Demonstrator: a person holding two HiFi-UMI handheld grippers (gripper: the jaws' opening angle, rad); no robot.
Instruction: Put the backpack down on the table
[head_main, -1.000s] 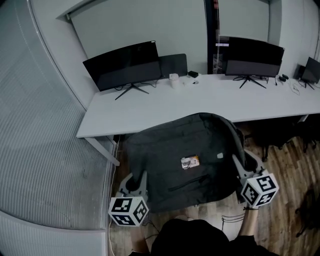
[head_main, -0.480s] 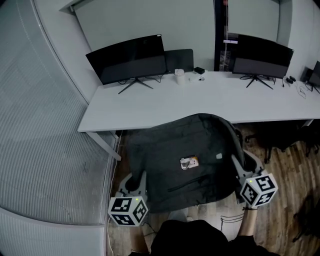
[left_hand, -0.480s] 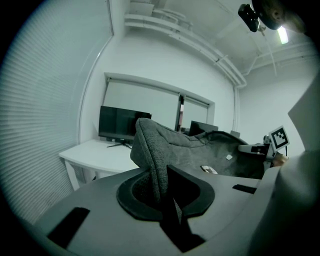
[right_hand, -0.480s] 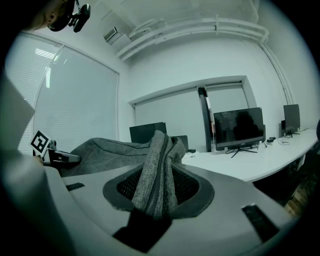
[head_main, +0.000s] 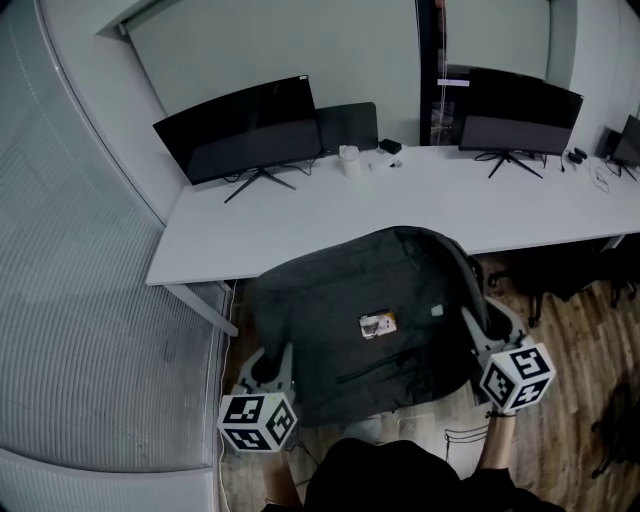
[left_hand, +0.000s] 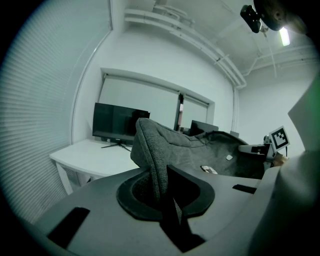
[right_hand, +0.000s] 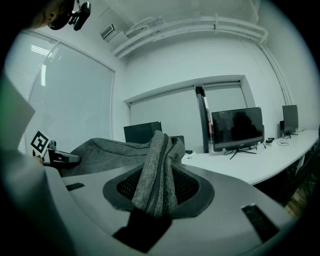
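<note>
The backpack hangs slung between the two grippers, its long axis running roughly nine to three. Its far edge is at the table's near edge, and the tabletop lies at twelve o'clock. The left gripper is clamped on a fold at eight, the right gripper on a bunched edge at four. Both point about level toward twelve, equally near.

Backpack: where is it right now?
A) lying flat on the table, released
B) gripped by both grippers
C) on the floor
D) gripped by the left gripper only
B: the left gripper and the right gripper are each shut on a fold of the backpack, which the head view shows spanning between them at the near edge of the table.
</note>
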